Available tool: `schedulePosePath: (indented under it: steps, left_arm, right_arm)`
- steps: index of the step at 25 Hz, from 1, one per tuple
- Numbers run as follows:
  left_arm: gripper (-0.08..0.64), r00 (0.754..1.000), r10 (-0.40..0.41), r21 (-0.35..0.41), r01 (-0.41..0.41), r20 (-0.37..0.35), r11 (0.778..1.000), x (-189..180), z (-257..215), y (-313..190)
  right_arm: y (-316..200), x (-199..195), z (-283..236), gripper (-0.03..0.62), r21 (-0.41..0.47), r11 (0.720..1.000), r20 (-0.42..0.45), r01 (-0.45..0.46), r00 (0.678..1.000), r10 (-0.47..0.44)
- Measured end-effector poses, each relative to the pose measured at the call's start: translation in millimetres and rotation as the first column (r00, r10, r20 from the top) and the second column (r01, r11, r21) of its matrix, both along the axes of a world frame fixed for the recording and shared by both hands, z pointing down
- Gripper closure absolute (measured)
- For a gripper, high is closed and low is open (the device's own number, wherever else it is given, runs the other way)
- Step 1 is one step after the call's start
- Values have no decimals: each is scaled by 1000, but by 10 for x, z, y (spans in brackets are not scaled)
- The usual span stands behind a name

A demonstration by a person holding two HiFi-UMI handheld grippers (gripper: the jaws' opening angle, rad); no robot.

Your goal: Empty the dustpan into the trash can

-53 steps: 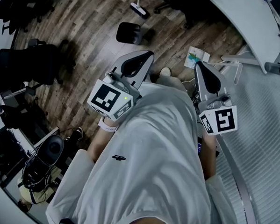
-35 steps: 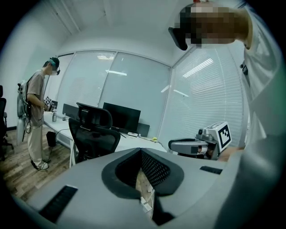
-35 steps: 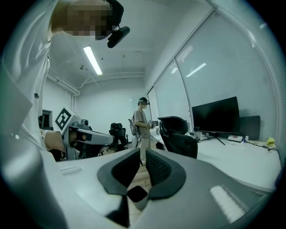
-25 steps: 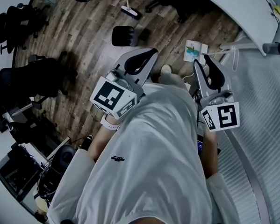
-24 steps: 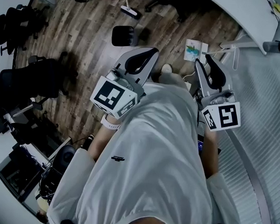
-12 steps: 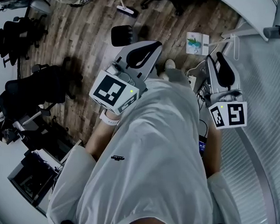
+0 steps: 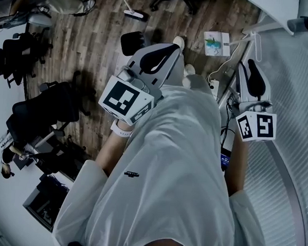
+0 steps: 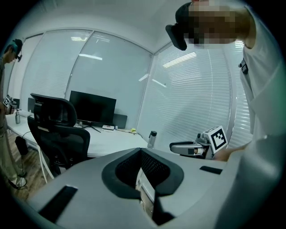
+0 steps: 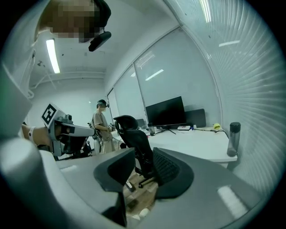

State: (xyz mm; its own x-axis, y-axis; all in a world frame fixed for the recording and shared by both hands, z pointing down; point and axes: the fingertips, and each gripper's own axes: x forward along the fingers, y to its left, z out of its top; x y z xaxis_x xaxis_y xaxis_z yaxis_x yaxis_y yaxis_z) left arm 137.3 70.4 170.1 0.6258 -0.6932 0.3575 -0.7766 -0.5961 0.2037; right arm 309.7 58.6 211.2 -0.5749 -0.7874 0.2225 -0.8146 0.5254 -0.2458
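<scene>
Likely approach step: left tongs (image 8: 141, 154) pinched shut, empty; right tongs (image 9: 143, 154) half spread, empty. Probable dustpan (image 7: 135, 13) on wood floor (image 7: 96, 50) beyond black trash can (image 7: 132, 41). Walk close, grip it low, keep it level.

The trash can (image 7: 132, 41) is black and rounded and stands on the wooden floor (image 7: 96, 45). The dustpan (image 7: 135, 13) rests on the same floor beyond it, well apart. It shows a flat dark-and-pale head and a thin pale handle slanting up and left. Whatever it holds is too small to make out.
</scene>
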Motion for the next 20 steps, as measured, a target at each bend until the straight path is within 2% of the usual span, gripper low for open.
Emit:
schedulePosePath:
  steps: [6,14,17,20]
  left_arm:
    - [552,995,78,-24,-80,-56,997,50,74,-428]
    - [552,978,181,-45,-186,-102,981,70,184,-1316]
    - [552,967,232,-54,-239,-109,970,18,204,-1640]
    - [552,946,303,-66,-312,-117,948,35,239,-1900]
  right_arm:
    - [-250,2,11,469,-28,996,-32,-84,996,83]
    - [-934,43,75,469,-63,978,-77,-200,978,195]
    - [-1204,5,20,469,-63,968,-99,-241,967,235]
    - [-1421,-12,-47,469,-64,956,-135,-285,952,275]
